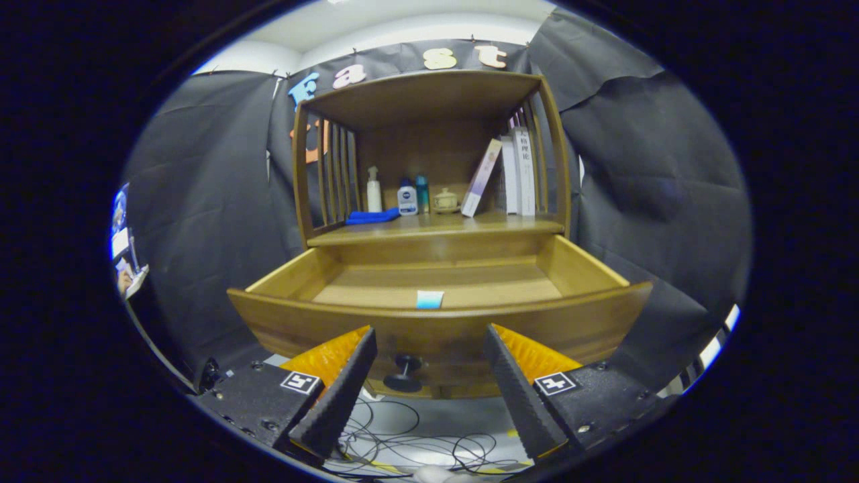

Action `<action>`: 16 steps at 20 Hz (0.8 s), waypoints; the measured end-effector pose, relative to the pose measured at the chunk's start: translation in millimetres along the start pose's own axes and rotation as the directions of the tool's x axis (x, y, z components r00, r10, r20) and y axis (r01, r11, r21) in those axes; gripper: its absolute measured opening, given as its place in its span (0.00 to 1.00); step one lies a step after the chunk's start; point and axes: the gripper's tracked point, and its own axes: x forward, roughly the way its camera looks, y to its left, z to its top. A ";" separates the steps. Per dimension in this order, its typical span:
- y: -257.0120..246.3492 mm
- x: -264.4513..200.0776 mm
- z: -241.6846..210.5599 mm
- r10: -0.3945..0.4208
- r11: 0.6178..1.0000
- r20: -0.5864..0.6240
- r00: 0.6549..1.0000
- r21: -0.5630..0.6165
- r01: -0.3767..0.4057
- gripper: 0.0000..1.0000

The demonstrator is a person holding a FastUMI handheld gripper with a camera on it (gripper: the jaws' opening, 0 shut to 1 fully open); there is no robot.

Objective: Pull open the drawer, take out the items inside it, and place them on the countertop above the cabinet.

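While the drawer is standing pulled well out of the cabinet, the gripper is hovering in front of it with its fingers spread apart and gripping nothing, the knob sitting between them. With the small pale blue item lying just behind the front panel, I am judging that a low reach is risking a knock against that front edge or a shove sliding the flat item away. Open room is waiting above the drawer, while the worktop is offering bare space in front of the bottles, cloth and books.
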 end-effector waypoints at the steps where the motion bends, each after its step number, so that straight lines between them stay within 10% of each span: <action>1: -1.4 0.7 13.1 -0.003 1.000 -0.006 1.000 0.006 0.003 1.00; 16: 20.8 136.0 123.2 0.000 1.000 -0.242 0.970 -0.006 -0.002 0.99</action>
